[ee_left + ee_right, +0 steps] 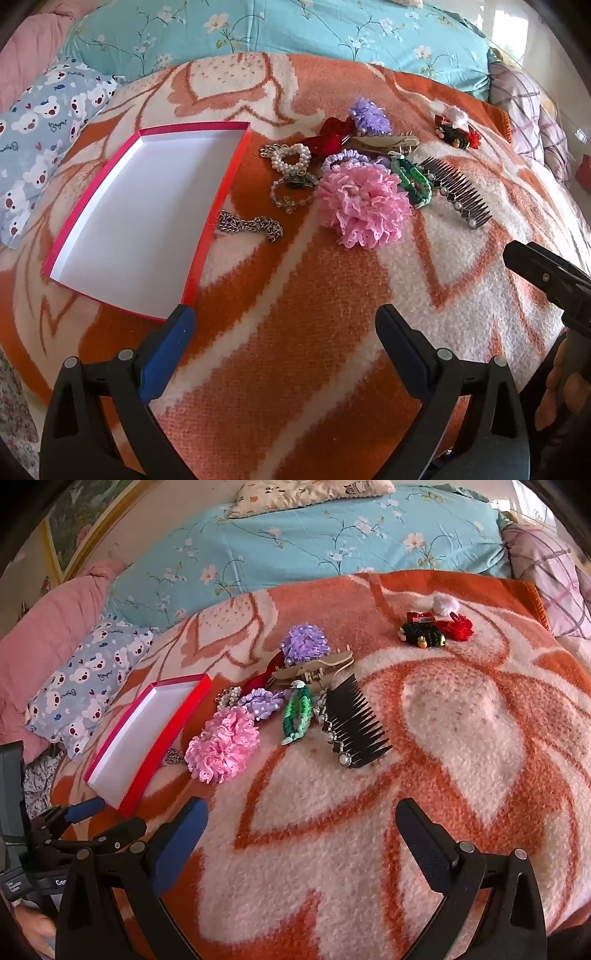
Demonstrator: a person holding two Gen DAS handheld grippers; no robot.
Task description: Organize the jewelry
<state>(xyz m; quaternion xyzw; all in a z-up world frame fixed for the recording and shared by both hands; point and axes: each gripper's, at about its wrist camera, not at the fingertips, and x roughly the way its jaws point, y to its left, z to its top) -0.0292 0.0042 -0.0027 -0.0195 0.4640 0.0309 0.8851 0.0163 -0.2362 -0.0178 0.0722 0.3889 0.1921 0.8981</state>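
My left gripper: jaws spread wide, nothing between them. My right gripper: likewise released, above bare blanket. Jewelry pile: pink ruffled flower, pearl bracelet, chain, black comb, beside the red box. Box interior apparently empty, though its near corner is hidden.

Home bedroom — bed with orange blanket, floral pillow, bear-print pillow.

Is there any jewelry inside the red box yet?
No, the red box shows only its bare white bottom, and the silver chain lies beside it on the blanket.
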